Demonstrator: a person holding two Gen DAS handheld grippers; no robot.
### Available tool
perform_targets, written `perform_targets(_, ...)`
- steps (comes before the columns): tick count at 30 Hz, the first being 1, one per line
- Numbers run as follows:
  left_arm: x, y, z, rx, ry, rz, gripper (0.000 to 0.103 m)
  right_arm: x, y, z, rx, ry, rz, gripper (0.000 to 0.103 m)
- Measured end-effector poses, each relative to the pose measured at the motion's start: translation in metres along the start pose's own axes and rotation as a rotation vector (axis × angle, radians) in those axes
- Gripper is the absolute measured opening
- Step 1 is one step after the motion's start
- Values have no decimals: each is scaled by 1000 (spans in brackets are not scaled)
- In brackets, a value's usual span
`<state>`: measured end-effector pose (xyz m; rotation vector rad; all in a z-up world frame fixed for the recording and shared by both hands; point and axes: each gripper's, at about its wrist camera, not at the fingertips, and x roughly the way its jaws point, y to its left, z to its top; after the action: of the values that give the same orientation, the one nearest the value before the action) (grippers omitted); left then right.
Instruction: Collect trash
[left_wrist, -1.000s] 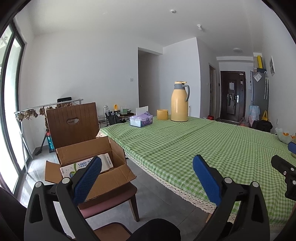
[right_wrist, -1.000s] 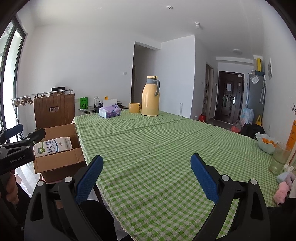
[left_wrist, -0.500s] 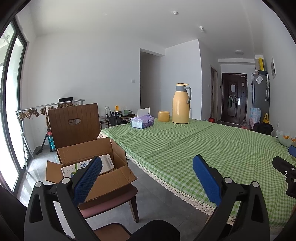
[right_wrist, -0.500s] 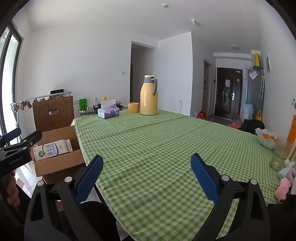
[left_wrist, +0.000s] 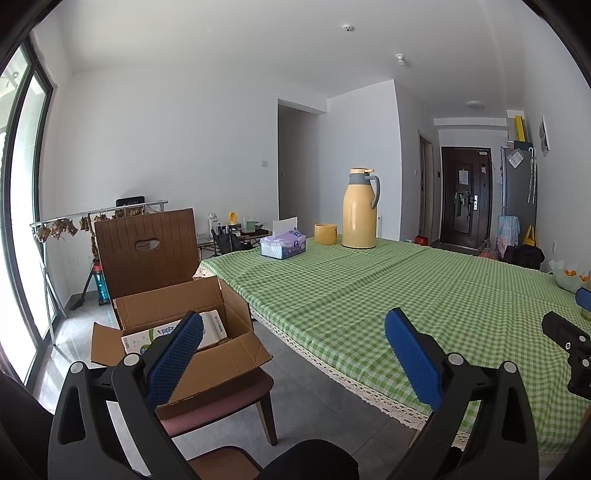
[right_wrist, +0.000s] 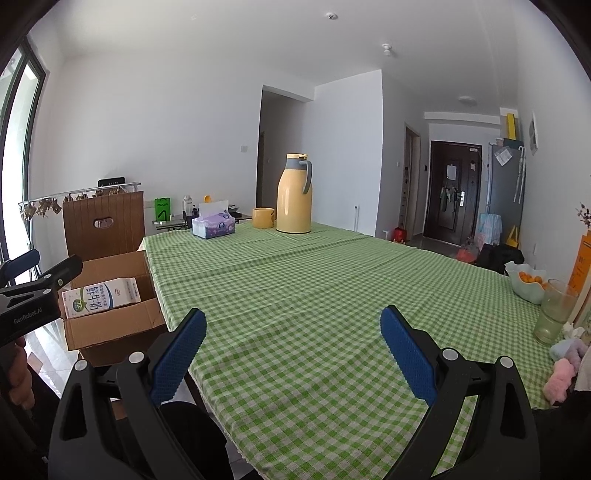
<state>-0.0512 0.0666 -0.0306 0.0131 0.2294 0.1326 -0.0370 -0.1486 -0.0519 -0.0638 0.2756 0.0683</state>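
An open cardboard box (left_wrist: 207, 350) stands on a brown chair (left_wrist: 147, 254) at the table's left end. A white milk carton (right_wrist: 101, 297) lies inside it; it also shows in the left wrist view (left_wrist: 214, 326). My left gripper (left_wrist: 291, 332) is open and empty, held above the floor between the box and the table edge. My right gripper (right_wrist: 291, 328) is open and empty above the green checked tablecloth (right_wrist: 332, 280). The left gripper also shows at the left edge of the right wrist view (right_wrist: 33, 288).
At the table's far end stand a yellow thermos jug (left_wrist: 360, 208), a yellow cup (left_wrist: 325, 233) and a tissue box (left_wrist: 282, 246). At the right are a fruit bowl (right_wrist: 526, 282), a glass (right_wrist: 554, 312) and pink soft things (right_wrist: 561, 373). A drying rack (left_wrist: 74, 225) stands by the window.
Both views have shifted only slightly, the far objects drifting a little. Both grippers stay open and empty.
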Motion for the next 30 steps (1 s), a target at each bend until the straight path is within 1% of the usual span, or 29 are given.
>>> perform_targets(18, -6, 1, 6, -13, -17, 5, 96, -1, -2, 2, 3, -5, 4, 91)
perform_targets(22, -7, 3, 7, -32, -21, 12, 96, 1, -3, 2, 6, -1, 8, 91)
perform_targets(30, -9, 2, 8, -13, -43, 28, 96, 0, -2, 4, 3, -8, 15, 91)
